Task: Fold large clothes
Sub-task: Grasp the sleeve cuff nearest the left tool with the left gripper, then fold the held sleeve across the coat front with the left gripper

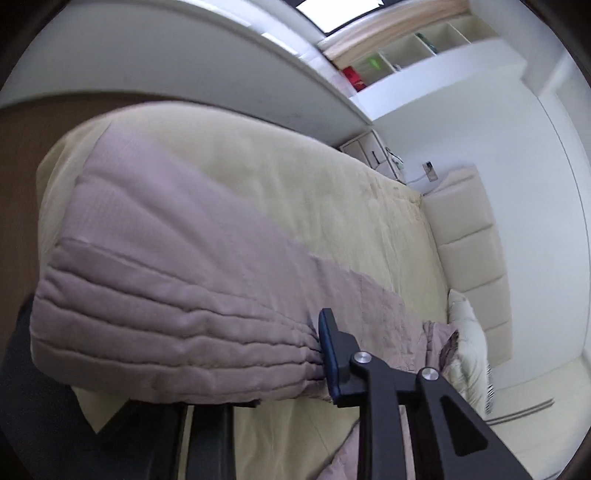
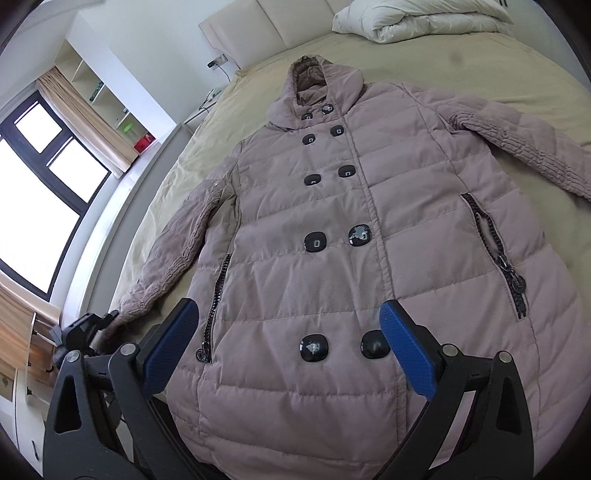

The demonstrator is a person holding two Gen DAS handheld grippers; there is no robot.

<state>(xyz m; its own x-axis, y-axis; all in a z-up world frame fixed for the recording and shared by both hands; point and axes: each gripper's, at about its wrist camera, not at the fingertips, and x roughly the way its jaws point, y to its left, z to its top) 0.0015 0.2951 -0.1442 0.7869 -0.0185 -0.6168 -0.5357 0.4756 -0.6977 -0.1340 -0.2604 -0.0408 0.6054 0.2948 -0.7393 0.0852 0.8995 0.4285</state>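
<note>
A long mauve quilted hooded coat (image 2: pixel 332 236) with black buttons lies face up on the bed (image 2: pixel 461 62), hood toward the headboard. Its left sleeve (image 2: pixel 173 251) lies along the body; its right sleeve (image 2: pixel 517 147) is spread outward. My right gripper (image 2: pixel 288 350) is open and empty, hovering above the coat's lower front near the bottom buttons. My left gripper (image 1: pixel 321 354) is shut on the cuff of the left sleeve (image 1: pixel 166 295), which fills the left wrist view; only one blue-padded finger (image 1: pixel 332 354) shows. The left gripper also shows in the right wrist view (image 2: pixel 92 328) at the cuff.
A folded white duvet (image 2: pixel 424 18) lies at the head of the bed by the padded headboard (image 2: pixel 277 22). A window (image 2: pixel 40 177) with curtains, a long sill and shelves (image 2: pixel 110 103) run along the bed's left side. A nightstand (image 1: pixel 373 151) stands near the headboard.
</note>
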